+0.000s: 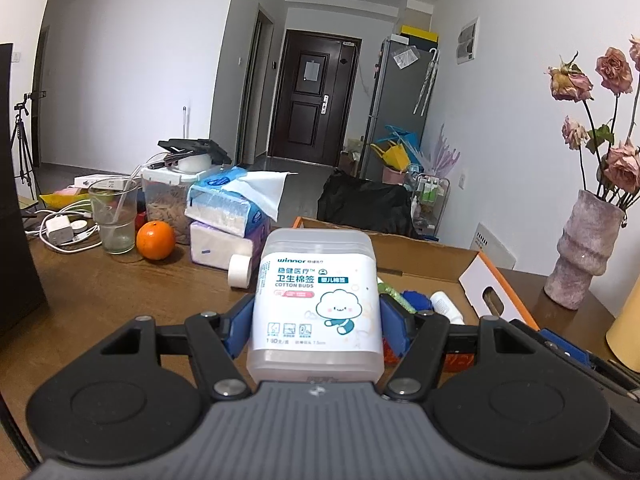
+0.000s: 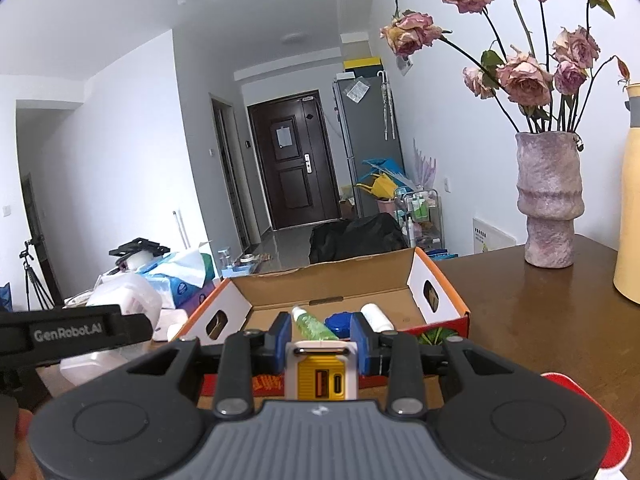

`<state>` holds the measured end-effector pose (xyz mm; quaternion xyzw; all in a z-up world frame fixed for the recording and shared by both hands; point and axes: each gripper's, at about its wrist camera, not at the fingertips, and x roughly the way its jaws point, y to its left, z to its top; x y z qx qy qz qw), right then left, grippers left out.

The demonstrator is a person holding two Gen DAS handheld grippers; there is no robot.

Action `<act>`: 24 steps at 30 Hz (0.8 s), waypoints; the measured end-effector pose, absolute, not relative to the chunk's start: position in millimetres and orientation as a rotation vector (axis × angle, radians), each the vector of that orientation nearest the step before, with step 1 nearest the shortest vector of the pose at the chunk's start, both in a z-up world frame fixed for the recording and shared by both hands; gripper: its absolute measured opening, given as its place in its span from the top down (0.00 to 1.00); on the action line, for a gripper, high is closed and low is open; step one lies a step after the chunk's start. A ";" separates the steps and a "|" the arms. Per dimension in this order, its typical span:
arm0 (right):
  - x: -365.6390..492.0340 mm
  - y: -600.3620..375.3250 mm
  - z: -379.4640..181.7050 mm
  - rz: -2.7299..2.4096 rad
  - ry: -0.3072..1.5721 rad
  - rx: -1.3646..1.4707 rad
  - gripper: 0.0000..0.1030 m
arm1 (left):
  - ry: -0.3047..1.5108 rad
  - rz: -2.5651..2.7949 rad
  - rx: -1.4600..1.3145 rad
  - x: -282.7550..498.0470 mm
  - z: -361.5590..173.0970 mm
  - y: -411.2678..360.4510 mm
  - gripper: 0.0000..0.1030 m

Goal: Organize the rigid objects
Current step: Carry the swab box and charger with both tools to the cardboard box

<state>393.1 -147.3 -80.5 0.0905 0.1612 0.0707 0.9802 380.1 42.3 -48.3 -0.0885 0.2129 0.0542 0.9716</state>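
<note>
My left gripper [image 1: 316, 324] is shut on a clear plastic cotton buds box [image 1: 316, 300] with a white label, held upright above the table, just left of the open cardboard box [image 1: 424, 256]. My right gripper [image 2: 320, 340] is shut on a small white and yellow charger [image 2: 320, 372] with USB ports, held in front of the cardboard box [image 2: 332, 280]. Inside the box lie a green bottle [image 2: 310, 326], a blue lid [image 2: 338, 322] and a white bottle [image 2: 376, 316]. The left gripper's body [image 2: 68, 332] shows at the left of the right wrist view.
On the brown table [image 1: 100, 300] stand an orange [image 1: 155, 240], a glass with a straw [image 1: 114, 216], tissue packs [image 1: 228, 208], a tape roll [image 1: 240, 272], a food container [image 1: 168, 204] and cables. A pink vase of dried roses [image 2: 548, 200] and a yellow jug [image 2: 630, 220] stand at the right.
</note>
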 end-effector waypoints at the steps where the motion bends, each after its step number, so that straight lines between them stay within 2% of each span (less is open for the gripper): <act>1: 396.1 -146.9 -80.8 0.141 0.324 0.181 0.70 | 0.432 0.108 -0.180 383.2 -49.0 42.0 0.36; 24: 455.1 -145.7 -82.0 0.131 0.325 0.181 0.70 | 0.420 0.104 -0.174 445.0 -49.7 48.2 0.36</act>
